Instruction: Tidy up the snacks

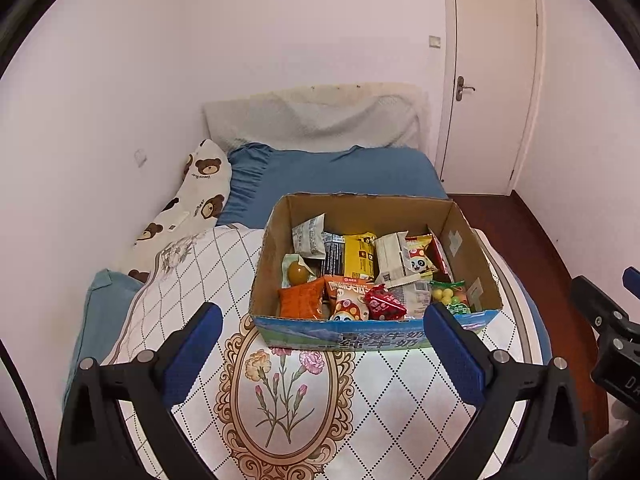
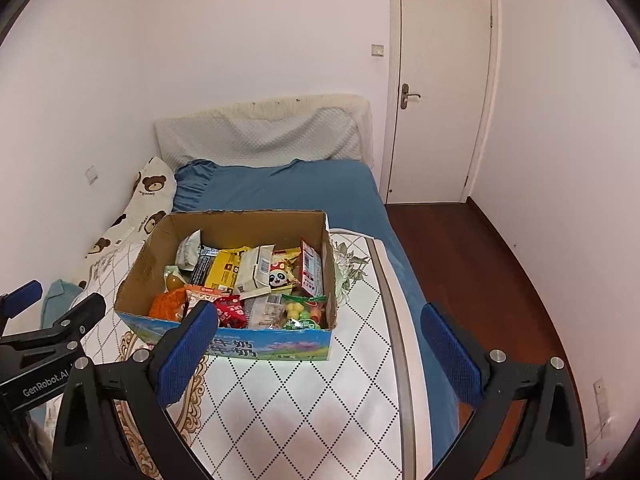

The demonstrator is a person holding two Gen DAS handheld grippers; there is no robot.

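A cardboard box [image 1: 468,248] with a blue printed front stands on the bed, and it also shows in the right wrist view [image 2: 144,268]. It holds several snack packets: an orange bag [image 1: 301,299], a red packet [image 1: 384,302], a yellow packet [image 1: 359,256], a panda packet [image 1: 418,262] and a bag of round candies [image 1: 448,294]. My left gripper [image 1: 322,344] is open and empty, just in front of the box. My right gripper [image 2: 318,344] is open and empty, at the box's front right corner.
The box rests on a white quilted mat [image 1: 288,396] with a flower print, over a blue sheet [image 1: 340,172]. A bear-print pillow [image 1: 192,200] lies at the left by the wall. A closed door [image 2: 440,80] and wooden floor [image 2: 472,264] are to the right.
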